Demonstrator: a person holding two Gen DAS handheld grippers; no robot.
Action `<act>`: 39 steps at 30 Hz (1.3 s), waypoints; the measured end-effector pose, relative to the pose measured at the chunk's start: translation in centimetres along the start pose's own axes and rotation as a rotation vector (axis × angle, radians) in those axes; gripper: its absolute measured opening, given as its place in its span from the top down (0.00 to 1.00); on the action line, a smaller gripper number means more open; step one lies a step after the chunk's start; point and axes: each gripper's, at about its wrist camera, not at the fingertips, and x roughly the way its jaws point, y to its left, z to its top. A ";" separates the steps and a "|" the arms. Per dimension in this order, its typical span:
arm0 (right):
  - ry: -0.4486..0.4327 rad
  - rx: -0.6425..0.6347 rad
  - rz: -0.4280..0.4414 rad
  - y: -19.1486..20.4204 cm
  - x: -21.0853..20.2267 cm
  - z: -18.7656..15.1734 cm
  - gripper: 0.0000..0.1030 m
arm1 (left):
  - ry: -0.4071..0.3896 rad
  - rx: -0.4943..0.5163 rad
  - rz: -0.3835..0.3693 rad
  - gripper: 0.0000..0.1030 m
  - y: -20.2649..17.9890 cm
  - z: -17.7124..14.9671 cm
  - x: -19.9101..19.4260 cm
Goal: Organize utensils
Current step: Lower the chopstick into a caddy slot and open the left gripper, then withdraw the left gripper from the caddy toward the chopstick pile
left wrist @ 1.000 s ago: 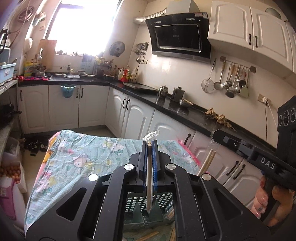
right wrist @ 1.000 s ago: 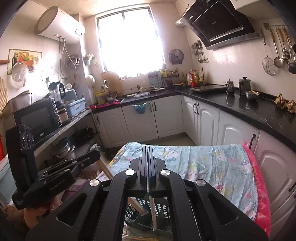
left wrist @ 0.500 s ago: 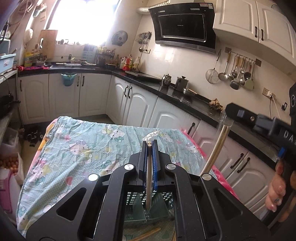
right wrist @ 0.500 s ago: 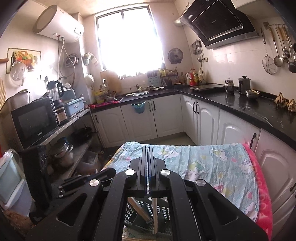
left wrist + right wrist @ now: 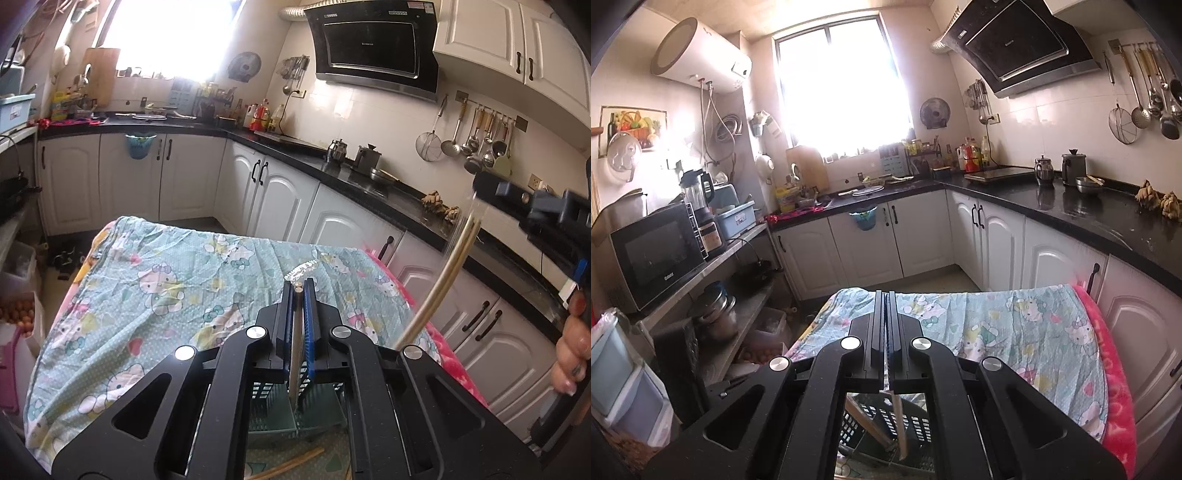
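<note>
Daylight is pouring through the window (image 5: 842, 88), blowing it out to white glare; fisheye distortion is bending edges; the corners are darkening.

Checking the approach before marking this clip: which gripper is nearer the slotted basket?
Left. The left gripper hangs right above the slotted basket, the left chopsticks reaching in. The right gripper sits higher, off to the right, the right chopsticks slanting down toward it.
</note>
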 end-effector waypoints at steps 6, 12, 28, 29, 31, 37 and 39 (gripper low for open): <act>0.064 -0.008 -0.027 -0.3 1.5 -1.7 0.99 | 0.010 -0.004 0.005 0.93 0.1 -0.4 0.1; 0.114 -0.004 -0.075 -1.1 2.3 -4.3 0.93 | 0.023 0.015 0.012 0.63 0.0 -0.5 -0.3; 0.087 -0.049 -0.123 -0.4 -1.2 -8.0 0.29 | -0.001 0.003 0.013 0.10 1.3 -1.4 -4.9; 0.082 -0.052 -0.126 -0.3 -1.5 -8.1 0.29 | -0.005 -0.005 0.010 0.10 1.5 -1.4 -5.3; 0.070 -0.057 -0.126 -0.1 -2.2 -8.3 0.26 | -0.009 -0.019 0.009 0.10 2.1 -1.6 -6.0; 0.064 -0.082 -0.131 0.6 -3.6 -9.5 0.23 | -0.021 -0.062 0.019 0.10 3.3 -2.2 -7.9; 0.067 -0.085 -0.128 0.8 -3.9 -9.8 0.23 | -0.024 -0.068 0.025 0.10 3.5 -2.6 -8.4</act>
